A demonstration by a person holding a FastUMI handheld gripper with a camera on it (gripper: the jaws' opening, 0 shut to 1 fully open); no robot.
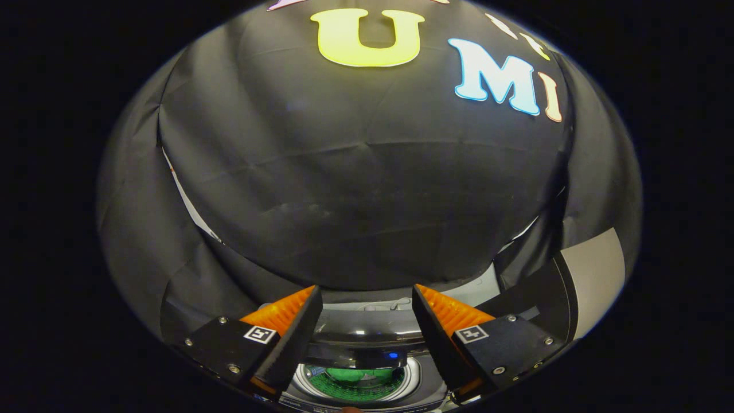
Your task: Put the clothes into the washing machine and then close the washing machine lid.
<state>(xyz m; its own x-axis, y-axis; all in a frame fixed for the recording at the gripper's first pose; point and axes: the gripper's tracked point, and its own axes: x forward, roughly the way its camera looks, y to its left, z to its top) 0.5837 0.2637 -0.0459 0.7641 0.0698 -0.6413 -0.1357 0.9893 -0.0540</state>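
My gripper (365, 295) stands open, with nothing between its fingers (287, 321). Below and between the fingers lies the top of the washing machine (367, 332), grey and glossy. Its round tub opening (355, 381) shows a green inside, close under the gripper. A dark raised lid (545, 304) seems to stand at the right of the machine, beyond the right finger. I see no clothes in this view.
The booth's black cloth wall rises just beyond the machine and takes up most of what lies ahead. A pale grey panel (593, 275) stands at the far right, beside the dark lid.
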